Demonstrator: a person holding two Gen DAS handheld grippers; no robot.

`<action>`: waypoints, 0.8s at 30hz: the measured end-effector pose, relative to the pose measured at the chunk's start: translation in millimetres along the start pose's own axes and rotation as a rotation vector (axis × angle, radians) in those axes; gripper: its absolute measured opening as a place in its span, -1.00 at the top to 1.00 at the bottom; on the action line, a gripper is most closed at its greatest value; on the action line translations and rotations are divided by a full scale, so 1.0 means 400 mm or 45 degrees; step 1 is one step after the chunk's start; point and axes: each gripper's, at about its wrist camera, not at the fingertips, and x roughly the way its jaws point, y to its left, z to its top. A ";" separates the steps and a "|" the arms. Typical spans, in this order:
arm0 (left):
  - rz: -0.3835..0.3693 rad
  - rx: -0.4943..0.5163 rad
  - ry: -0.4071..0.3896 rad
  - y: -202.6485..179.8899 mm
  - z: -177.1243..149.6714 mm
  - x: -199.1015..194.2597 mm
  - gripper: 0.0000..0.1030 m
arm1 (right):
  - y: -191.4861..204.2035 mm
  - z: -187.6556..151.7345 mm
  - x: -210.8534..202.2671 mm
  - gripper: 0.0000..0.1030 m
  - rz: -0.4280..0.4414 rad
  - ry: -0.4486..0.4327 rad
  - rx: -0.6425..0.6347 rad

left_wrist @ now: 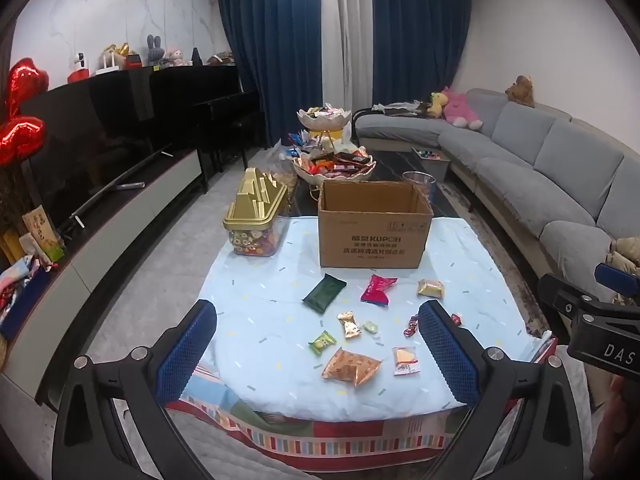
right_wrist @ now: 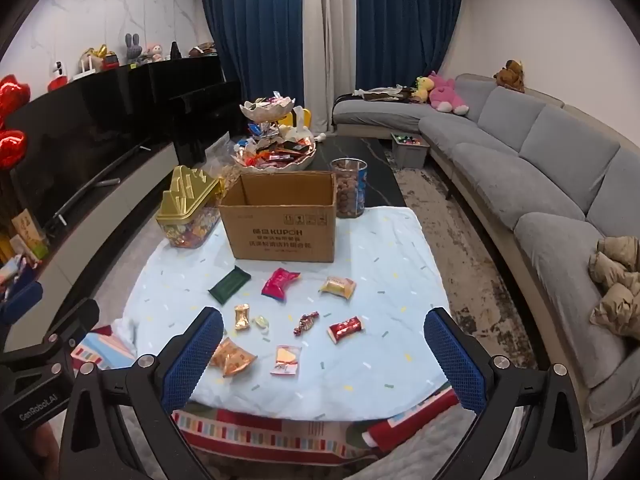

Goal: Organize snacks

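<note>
Left wrist view: the left gripper [left_wrist: 318,350] stands fully spread with nothing between its blue pads, above small wrapped snacks [left_wrist: 352,366] scattered on a pale blue cloth [left_wrist: 256,320] before an open cardboard box [left_wrist: 374,224]. Right wrist view: the right gripper [right_wrist: 324,354] is likewise spread and empty over the same packets, green, pink, gold and red; their labels are too small to read.

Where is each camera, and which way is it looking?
Left wrist: sits on the left tool, looks down across the snack table at the box; its open fingers and the right tool show.
Right wrist: sits on the right tool, same direction; open fingers show.
Both share the box, the green packet and the sofa.
</note>
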 end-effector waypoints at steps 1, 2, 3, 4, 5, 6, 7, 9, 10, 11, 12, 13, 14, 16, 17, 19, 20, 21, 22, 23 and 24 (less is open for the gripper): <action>-0.005 -0.005 0.001 -0.001 0.000 0.001 -0.99 | 0.000 0.000 0.000 -0.98 -0.002 -0.001 -0.003; -0.033 -0.030 -0.020 0.004 -0.002 -0.002 -0.99 | 0.001 0.000 -0.001 -0.98 -0.004 -0.006 -0.006; -0.039 -0.027 -0.017 0.004 -0.002 -0.002 -0.99 | 0.001 0.000 -0.001 -0.98 -0.002 -0.007 -0.005; -0.042 -0.024 -0.013 0.004 -0.003 -0.002 -0.99 | 0.001 -0.001 -0.001 -0.98 0.000 -0.007 -0.003; -0.045 -0.023 -0.010 0.003 -0.009 -0.005 -0.99 | 0.001 -0.001 -0.001 -0.98 -0.002 -0.007 -0.005; -0.043 -0.025 -0.009 0.004 -0.010 -0.006 -0.99 | 0.002 -0.001 -0.001 -0.98 -0.002 -0.006 -0.005; -0.041 -0.027 -0.010 0.004 -0.011 -0.007 -0.99 | 0.001 -0.001 -0.002 -0.98 0.000 -0.008 -0.003; -0.040 -0.023 -0.003 0.009 -0.008 -0.005 -0.99 | 0.001 -0.001 -0.002 -0.98 0.002 -0.008 -0.001; -0.039 -0.026 -0.004 0.014 -0.008 -0.005 -0.99 | 0.001 -0.001 -0.002 -0.98 0.000 -0.007 -0.003; -0.038 -0.027 -0.007 0.017 -0.008 -0.007 -0.99 | 0.001 -0.001 -0.001 -0.98 0.000 -0.008 -0.003; -0.037 -0.027 -0.008 0.018 -0.007 -0.009 -0.99 | 0.002 0.002 -0.005 -0.98 -0.001 -0.008 -0.003; -0.034 -0.029 -0.009 0.020 -0.005 -0.011 -0.99 | 0.003 0.004 -0.010 -0.98 -0.002 -0.009 -0.004; -0.029 -0.041 -0.011 0.012 -0.011 -0.012 -0.99 | 0.003 0.003 -0.011 -0.98 -0.002 -0.011 -0.006; -0.030 -0.042 -0.011 0.014 -0.009 -0.014 -0.99 | 0.002 0.002 -0.012 -0.98 -0.001 -0.015 -0.005; -0.032 -0.043 -0.010 0.014 -0.007 -0.014 -0.99 | 0.003 0.001 -0.012 -0.98 -0.001 -0.016 -0.006; -0.030 -0.043 -0.010 0.014 -0.008 -0.012 -0.99 | 0.003 0.001 -0.013 -0.98 -0.002 -0.017 -0.006; -0.030 -0.043 -0.010 0.014 -0.007 -0.013 -0.99 | 0.000 0.002 -0.010 -0.98 -0.001 -0.017 -0.007; -0.030 -0.044 -0.010 0.015 -0.007 -0.013 -0.99 | 0.001 0.003 -0.009 -0.98 -0.001 -0.018 -0.008; -0.029 -0.044 -0.010 0.015 -0.007 -0.013 -0.99 | 0.001 0.004 -0.014 -0.98 -0.002 -0.018 -0.008; -0.030 -0.044 -0.011 0.015 -0.007 -0.014 -0.99 | -0.006 0.010 -0.012 -0.98 -0.002 -0.017 -0.007; -0.029 -0.043 -0.012 0.015 -0.007 -0.015 -0.99 | -0.006 0.011 -0.012 -0.98 -0.001 -0.018 -0.007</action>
